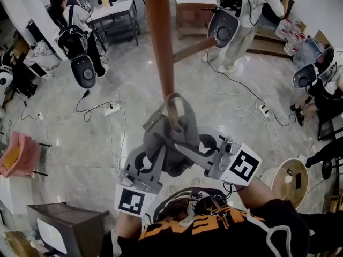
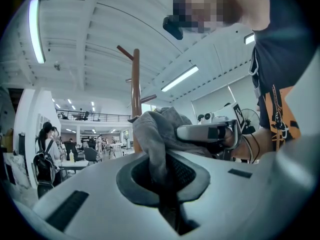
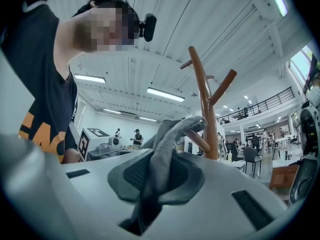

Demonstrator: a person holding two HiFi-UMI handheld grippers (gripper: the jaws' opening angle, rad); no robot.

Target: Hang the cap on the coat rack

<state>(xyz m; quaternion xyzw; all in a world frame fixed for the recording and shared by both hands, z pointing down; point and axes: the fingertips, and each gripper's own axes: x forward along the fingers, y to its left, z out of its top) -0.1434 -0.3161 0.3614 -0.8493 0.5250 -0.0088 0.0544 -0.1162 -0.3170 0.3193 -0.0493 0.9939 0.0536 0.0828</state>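
Note:
A grey cap [image 1: 181,135] is draped over a low peg [image 1: 172,115] of the brown wooden coat rack [image 1: 158,36], right in front of me. My left gripper [image 1: 159,153] is shut on the cap's left side, its fabric pinched between the jaws [image 2: 156,139]. My right gripper [image 1: 186,150] is shut on the cap's right side. In the right gripper view the cap [image 3: 167,144] folds over a slanted peg [image 3: 198,140] beside the rack's pole [image 3: 206,109]. The left gripper view shows the right gripper [image 2: 210,132] just beyond the cap, with the rack [image 2: 135,84] behind.
Several people with grey backpack units stand around: far left [image 1: 77,36], far centre-right [image 1: 236,15] and right [image 1: 321,79]. Cables and a power strip [image 1: 111,109] lie on the marble floor. Pink cloth on a stand [image 1: 19,154], a dark box [image 1: 64,226] and a round stool [image 1: 289,181] are near me.

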